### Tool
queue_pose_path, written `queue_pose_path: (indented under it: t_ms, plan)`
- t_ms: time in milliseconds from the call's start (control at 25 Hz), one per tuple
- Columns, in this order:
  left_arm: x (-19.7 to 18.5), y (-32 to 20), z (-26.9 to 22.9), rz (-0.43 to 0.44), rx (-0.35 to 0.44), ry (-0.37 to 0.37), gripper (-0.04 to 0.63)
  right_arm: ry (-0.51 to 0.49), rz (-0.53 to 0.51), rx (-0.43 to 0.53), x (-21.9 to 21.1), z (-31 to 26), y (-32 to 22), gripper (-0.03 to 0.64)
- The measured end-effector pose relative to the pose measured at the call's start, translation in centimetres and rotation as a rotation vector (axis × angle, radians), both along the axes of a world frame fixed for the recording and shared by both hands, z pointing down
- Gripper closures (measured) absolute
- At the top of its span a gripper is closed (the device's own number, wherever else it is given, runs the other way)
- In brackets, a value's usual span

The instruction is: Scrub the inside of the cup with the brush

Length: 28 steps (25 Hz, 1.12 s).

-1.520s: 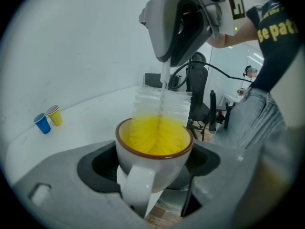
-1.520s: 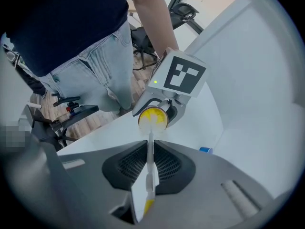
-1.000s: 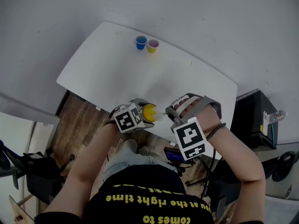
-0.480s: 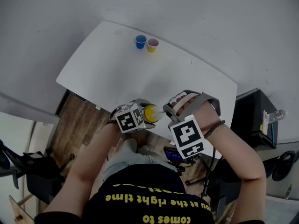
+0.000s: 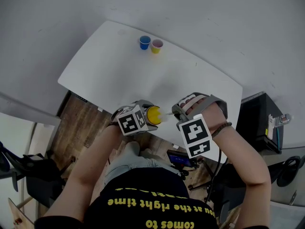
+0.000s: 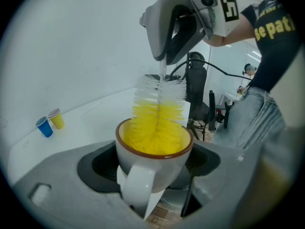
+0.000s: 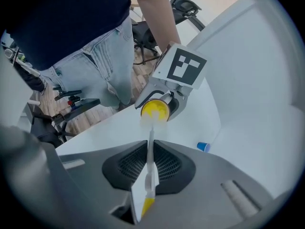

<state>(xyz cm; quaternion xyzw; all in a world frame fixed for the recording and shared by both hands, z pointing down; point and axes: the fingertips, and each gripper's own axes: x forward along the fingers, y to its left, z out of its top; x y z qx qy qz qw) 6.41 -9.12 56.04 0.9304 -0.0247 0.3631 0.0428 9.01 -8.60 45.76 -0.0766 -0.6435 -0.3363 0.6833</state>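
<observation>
White tabletop fills the middle of the head view, with brown wood floor showing below its near edge. The left gripper has its jaws clamped on the sides of a white ceramic cup with a yellow interior and brown rim, held at the table's near edge with its handle toward the gripper camera. The right gripper pinches the thin white stem of a yellow-and-white bristle bottle brush. Its yellow bristles sit inside the cup, and its white bristles stand above the rim. A small blue paper cup and a small yellow paper cup stand just beside each other near the far edge.
</observation>
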Motion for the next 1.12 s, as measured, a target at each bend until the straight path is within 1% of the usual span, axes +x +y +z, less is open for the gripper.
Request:
queue_pose_path:
  t_ms: [120,480,1000,1120]
  plan:
    - [0.0,-0.1,0.1,0.0,0.0,-0.002,0.184,-0.016,0.012,-0.014,-0.2,0.0,0.4,0.568]
    - [0.1,0.1,0.2,0.009,0.005,-0.003,0.184,-0.054,-0.003,-0.021,-1.0,-0.2,1.3,0.569]
    - [0.2,0.2,-0.1,0.005,0.009,0.006,0.184,-0.086,0.035,-0.014,-1.3,-0.1,0.9,0.568]
    - [0.2,0.3,-0.3,0.007,0.017,0.005,0.184,-0.102,0.062,-0.016,-1.3,-0.3,0.5,0.568]
